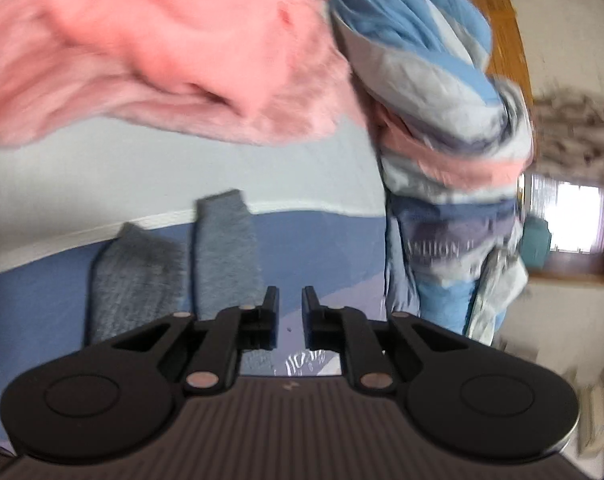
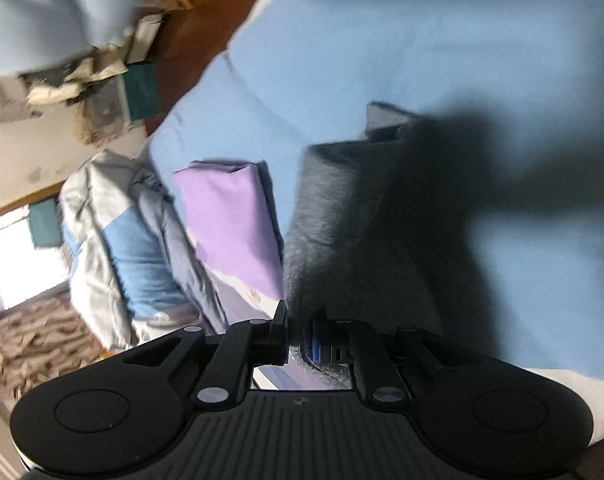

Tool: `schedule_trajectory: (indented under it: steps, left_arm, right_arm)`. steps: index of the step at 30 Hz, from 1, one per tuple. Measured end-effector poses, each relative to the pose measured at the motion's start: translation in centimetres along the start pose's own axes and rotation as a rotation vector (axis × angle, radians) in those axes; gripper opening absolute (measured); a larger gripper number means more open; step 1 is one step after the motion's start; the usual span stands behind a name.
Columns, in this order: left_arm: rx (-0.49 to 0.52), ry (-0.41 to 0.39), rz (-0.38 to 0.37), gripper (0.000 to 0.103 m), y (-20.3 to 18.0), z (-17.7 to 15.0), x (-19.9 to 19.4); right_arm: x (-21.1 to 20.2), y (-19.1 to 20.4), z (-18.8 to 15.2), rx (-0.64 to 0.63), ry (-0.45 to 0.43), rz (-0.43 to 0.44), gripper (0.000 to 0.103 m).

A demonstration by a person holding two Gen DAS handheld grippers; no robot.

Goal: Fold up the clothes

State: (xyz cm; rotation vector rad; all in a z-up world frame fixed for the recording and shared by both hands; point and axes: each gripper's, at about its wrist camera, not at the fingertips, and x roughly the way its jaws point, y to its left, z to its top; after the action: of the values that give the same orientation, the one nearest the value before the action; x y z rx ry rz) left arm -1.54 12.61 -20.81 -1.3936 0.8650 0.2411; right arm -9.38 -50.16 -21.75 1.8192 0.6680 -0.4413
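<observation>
– Grey fleecy cloth (image 2: 341, 220) is what we see first in the right wrist view; where does it lie?
– It lies on the light blue sheet (image 2: 381, 40), partly under a dark shadow; its near edge comes up into the right gripper (image 2: 300, 328); the fingers are closed on this edge, and grey fluff shows between them.
– What do we see beside it?
– We see a folded lilac cloth (image 2: 230, 220) just to its left, and further left a bunched quilt (image 2: 114, 240) in white and blue.
– What about the left gripper (image 1: 290, 312)?
– Its fingers are drawn almost together; only a narrow slit is between them, and we see nothing in it.
– What lies ahead of it?
– Two grey pieces (image 1: 226, 248) lie side by side on the bed, across a darker blue part of the cover (image 1: 321, 248); a pink cloth (image 1: 142, 40) fills the upper left, much blurred; we cannot tell what carries it.
</observation>
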Motion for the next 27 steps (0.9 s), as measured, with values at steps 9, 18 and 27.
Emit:
schedule_trajectory:
  steps: [9,18,27]
  left_arm:
    - [0.164,0.229,0.372,0.058,2.7,-5.3,2.7]
    - [0.542,0.183,0.723,0.069,-1.8,-10.2,8.8]
    - [0.32,0.051,0.683,0.006,1.1,-8.8,5.6]
  right_arm:
    - [-0.3,1.4,-0.7,-0.162,0.014,-0.046,0.011]
    - [-2.6,-1.4,-0.4,-0.147,0.011,-0.092,0.012]
    - [-3.2,-1.6,-0.5,-0.156,0.013,-0.082,0.012]
